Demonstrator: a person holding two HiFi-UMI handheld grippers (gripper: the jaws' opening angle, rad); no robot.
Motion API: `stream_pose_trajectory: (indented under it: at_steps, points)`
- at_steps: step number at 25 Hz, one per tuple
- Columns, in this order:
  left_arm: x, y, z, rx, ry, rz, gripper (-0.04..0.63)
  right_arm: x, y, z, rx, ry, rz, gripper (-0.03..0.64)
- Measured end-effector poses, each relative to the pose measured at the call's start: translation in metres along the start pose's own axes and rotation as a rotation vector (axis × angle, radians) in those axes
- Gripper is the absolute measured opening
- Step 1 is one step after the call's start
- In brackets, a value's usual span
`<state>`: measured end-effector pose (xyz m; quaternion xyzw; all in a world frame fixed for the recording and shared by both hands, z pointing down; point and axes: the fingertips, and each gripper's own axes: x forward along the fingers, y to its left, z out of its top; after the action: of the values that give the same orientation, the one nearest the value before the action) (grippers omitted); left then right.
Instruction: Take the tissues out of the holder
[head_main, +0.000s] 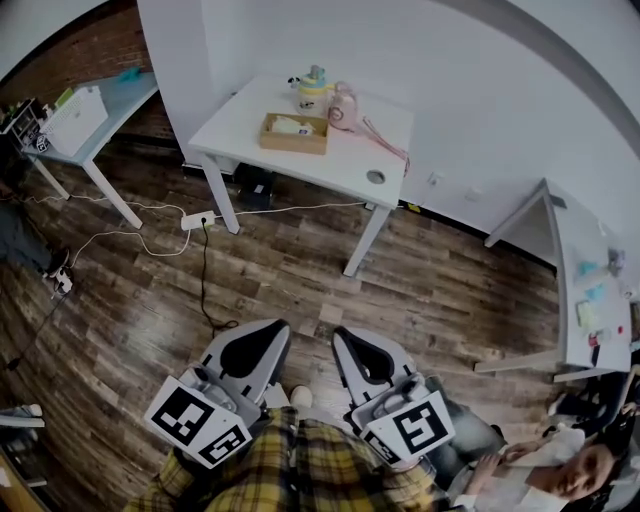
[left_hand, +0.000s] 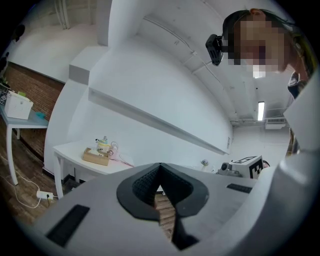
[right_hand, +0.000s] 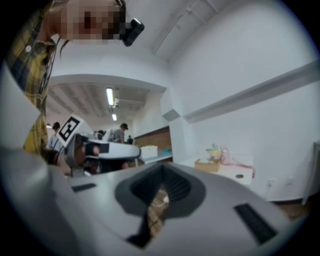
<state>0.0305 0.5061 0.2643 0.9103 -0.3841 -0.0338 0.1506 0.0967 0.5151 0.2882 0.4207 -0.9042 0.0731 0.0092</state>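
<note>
- the shallow tan wooden tissue holder (head_main: 294, 134) sits on the far white desk (head_main: 345, 165), with crumpled white tissues (head_main: 291, 125) lying loose inside it
- a pink jug-like thing (head_main: 343, 106) stands just right of it, a bit further back
- the left gripper (head_main: 268, 335) is held level near the yellow plaid shirt (head_main: 300, 465), well apart from the desk, jaws pressed together on nothing
- the right gripper (head_main: 348, 345) is just beside it, also closed up and empty
</note>
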Motion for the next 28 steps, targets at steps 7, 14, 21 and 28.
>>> stream_pose_trajectory:
  at_steps: [7, 14, 21, 28]
  points:
    - [0.004, 0.022, 0.0, -0.016, -0.002, 0.008, 0.006, 0.027, 0.003, -0.007, 0.008, 0.02, 0.029, 0.012]
    - [0.031, 0.082, 0.009, -0.048, 0.005, 0.008, 0.006, 0.088, -0.017, -0.009, 0.018, 0.061, 0.021, 0.012]
    - [0.066, 0.169, 0.032, -0.044, 0.019, -0.002, 0.006, 0.177, -0.044, -0.009, 0.032, 0.077, 0.002, 0.012]
    - [0.084, 0.239, 0.041, -0.058, 0.045, -0.024, 0.006, 0.247, -0.062, -0.008, 0.047, 0.08, -0.045, 0.012]
